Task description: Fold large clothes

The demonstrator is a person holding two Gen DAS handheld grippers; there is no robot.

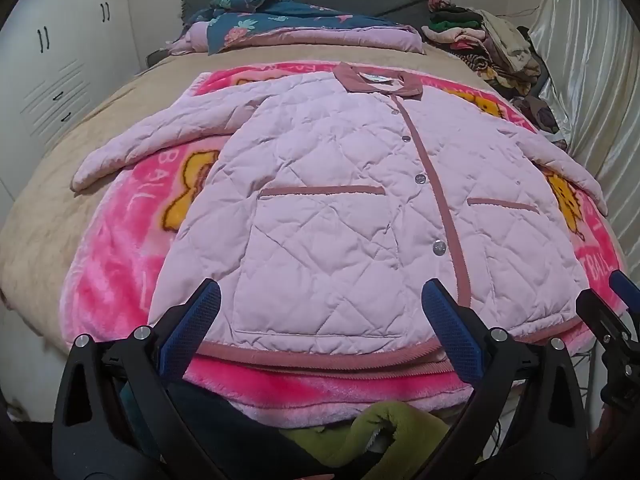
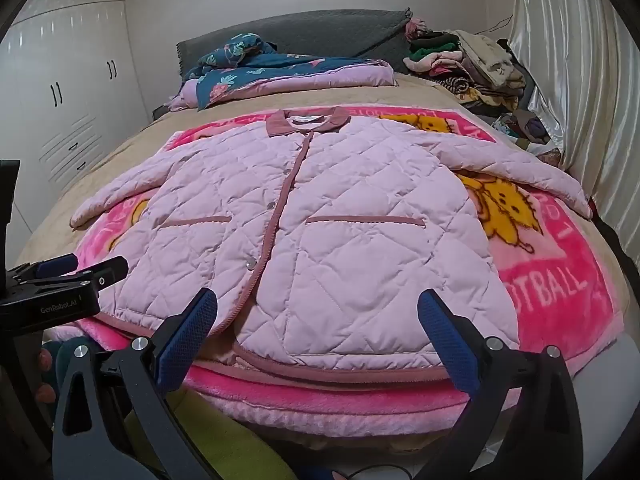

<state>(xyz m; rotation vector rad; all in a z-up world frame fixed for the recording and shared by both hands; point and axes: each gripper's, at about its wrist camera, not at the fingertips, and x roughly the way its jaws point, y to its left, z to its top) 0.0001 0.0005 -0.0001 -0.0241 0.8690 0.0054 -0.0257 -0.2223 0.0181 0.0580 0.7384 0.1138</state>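
1. Pink quilted jacket [image 1: 340,208] spread flat, front up and buttoned, across the middle of both frames, on a bright pink cartoon blanket [image 1: 116,264] over a tan bedspread [image 1: 48,208]; collar [image 1: 380,80] toward the top of the frame, hem [image 1: 320,354] along the lower edge.
2. Both sleeves angled outward: left-of-frame sleeve [image 1: 148,140] pointing down toward mid-left, the other sleeve [image 2: 520,168] toward mid-right.
3. Left gripper [image 1: 320,332] low centre in its own view, fingers wide apart, hovering just over the hem, clamped on nothing.
4. Right gripper [image 2: 318,332] likewise spread open above the hem nearer the placket [image 2: 280,216], holding nothing.
5. Judged step: no fold made yet; likely first a sleeve or side panel brought inward.
6. For a clean fold: pinch through the full padded thickness at the hem and shoulder of one side, lift only slightly, carry across toward the placket, keep the edge parallel to it.
7. Risk: thick quilting springing back, or the plush blanket caught along with the hem.
8. Further out: folded floral bedding [image 1: 280,20] at top centre, a pile of clothes [image 1: 488,40] at upper right, white wardrobe [image 2: 68,80] at left, curtain [image 2: 580,60] at right.
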